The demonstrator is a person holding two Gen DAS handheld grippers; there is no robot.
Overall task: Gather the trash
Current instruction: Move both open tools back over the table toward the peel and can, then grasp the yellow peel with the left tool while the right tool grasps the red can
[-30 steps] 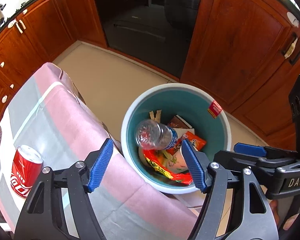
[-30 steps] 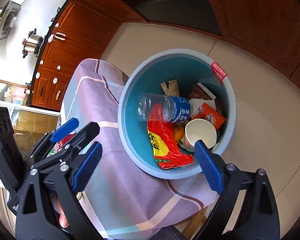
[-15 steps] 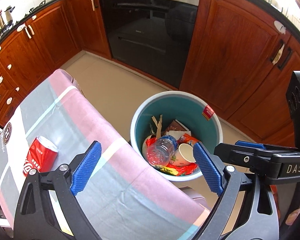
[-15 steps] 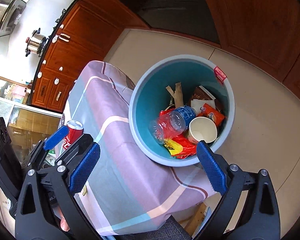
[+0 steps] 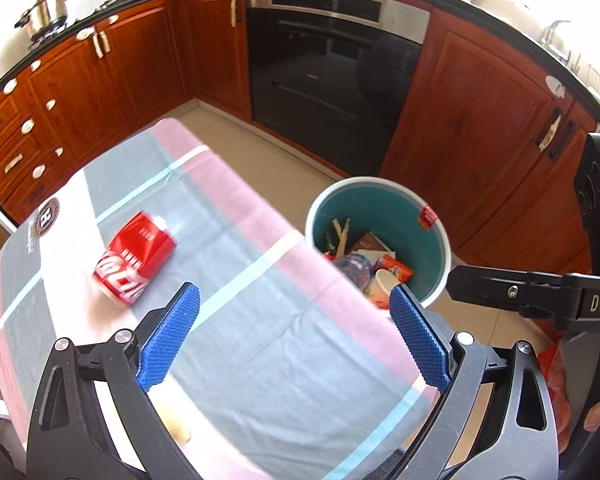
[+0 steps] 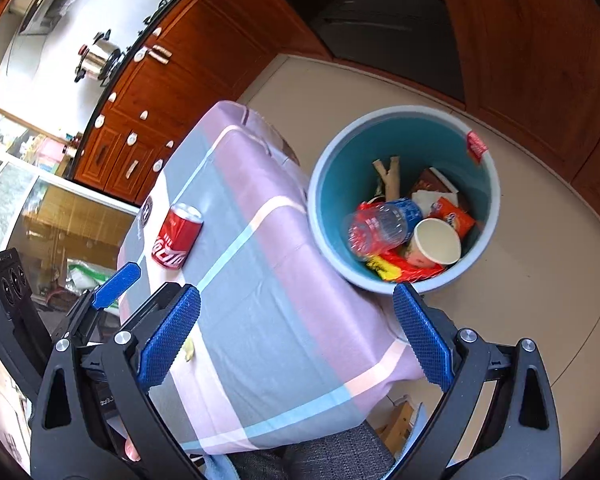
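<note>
Currently released, nothing between knurled blue pads: left gripper [image 5: 294,336], just widened, and right gripper [image 6: 296,334]. Below: checked-cloth bench [image 5: 260,340], upright glossy red cylindrical can [image 6: 177,236], round teal plastic bin [image 6: 404,136].

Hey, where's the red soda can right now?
The red soda can stands upright on the checked tablecloth, near its far left edge in the right wrist view, well left of the teal trash bin on the floor.
</note>
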